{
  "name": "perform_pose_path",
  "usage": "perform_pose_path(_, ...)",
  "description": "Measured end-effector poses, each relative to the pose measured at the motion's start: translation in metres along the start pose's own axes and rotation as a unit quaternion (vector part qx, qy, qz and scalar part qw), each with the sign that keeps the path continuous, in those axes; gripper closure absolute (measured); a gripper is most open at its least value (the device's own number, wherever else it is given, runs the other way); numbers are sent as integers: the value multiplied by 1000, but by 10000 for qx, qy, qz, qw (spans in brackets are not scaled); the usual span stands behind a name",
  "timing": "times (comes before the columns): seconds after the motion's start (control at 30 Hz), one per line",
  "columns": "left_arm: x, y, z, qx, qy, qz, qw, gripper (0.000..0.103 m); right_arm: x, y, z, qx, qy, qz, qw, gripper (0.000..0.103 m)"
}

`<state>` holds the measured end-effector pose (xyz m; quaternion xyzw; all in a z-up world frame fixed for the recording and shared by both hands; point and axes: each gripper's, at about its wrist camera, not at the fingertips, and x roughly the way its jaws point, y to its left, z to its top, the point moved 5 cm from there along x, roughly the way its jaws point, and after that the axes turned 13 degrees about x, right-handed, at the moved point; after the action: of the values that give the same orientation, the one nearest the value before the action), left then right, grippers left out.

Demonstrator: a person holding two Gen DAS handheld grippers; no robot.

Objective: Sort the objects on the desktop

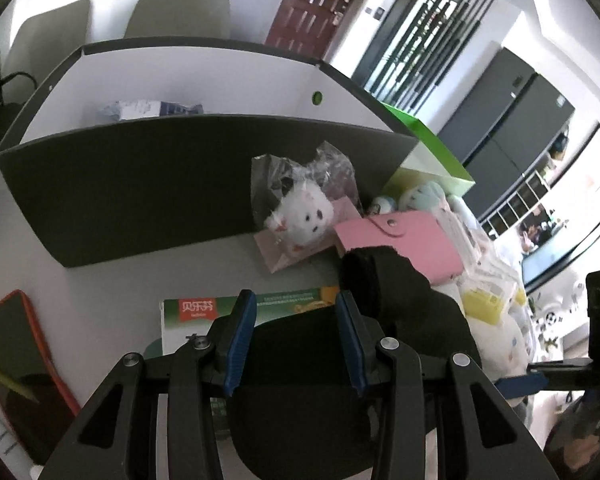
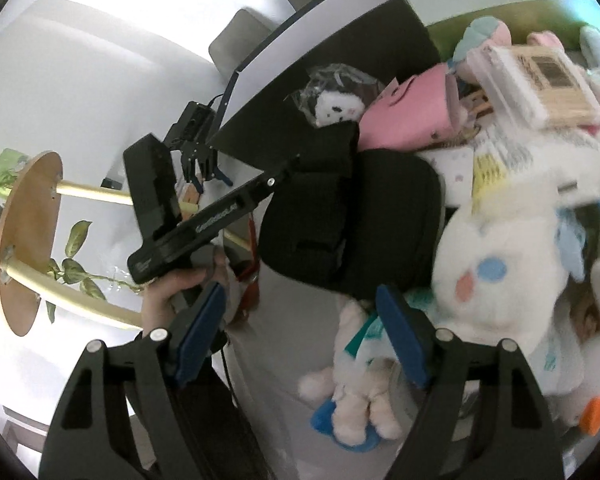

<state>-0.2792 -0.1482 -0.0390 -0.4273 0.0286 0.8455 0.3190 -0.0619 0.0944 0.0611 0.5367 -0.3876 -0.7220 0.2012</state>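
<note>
My left gripper (image 1: 295, 336) is shut on a black padded fabric thing (image 1: 384, 280), its blue pads pressing both sides. The right wrist view shows that gripper (image 2: 300, 168) holding the black thing (image 2: 352, 220) above the table, beside the pile. A bagged white plush (image 1: 304, 212) leans on the grey box (image 1: 140, 184), next to a pink wallet (image 1: 404, 240). My right gripper (image 2: 300, 336) is open with nothing pressed between its pads. A small cream plush (image 2: 360, 384) lies under its right finger. A big white plush (image 2: 500, 248) fills the right side.
A green-and-white carton (image 1: 196, 316) lies under the left gripper. A phone in a red case (image 1: 16, 360) is at the table's left edge. A green box (image 1: 440, 152) stands behind the pile. A clear-wrapped wooden item (image 2: 540, 80) tops the heap. A hand (image 2: 168, 292) grips the left tool.
</note>
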Motion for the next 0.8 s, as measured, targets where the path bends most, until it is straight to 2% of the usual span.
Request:
perform_pose_path(0.03,0,-1,-1,42,20,-12,10000,63,1,0,-4,-3,33,10,10000,25)
perform_pose_path(0.1,-1,-4,-4,109,61,-47,9999,63,1,1,-4,-139,-163,-98,9997,26)
perform_pose_path(0.37,-9,-18,-15,329,251,-71,9991,63,17,-11,17,203,-216,-286,9991,26)
perform_pose_path(0.53,-18,-31,-26,555,419,112,9975,62,17,-16,25,335,-363,-274,9984,26)
perform_pose_path(0.8,-33,-55,-58,800,720,429,9933,62,31,-2,35,213,-277,-216,9992,23)
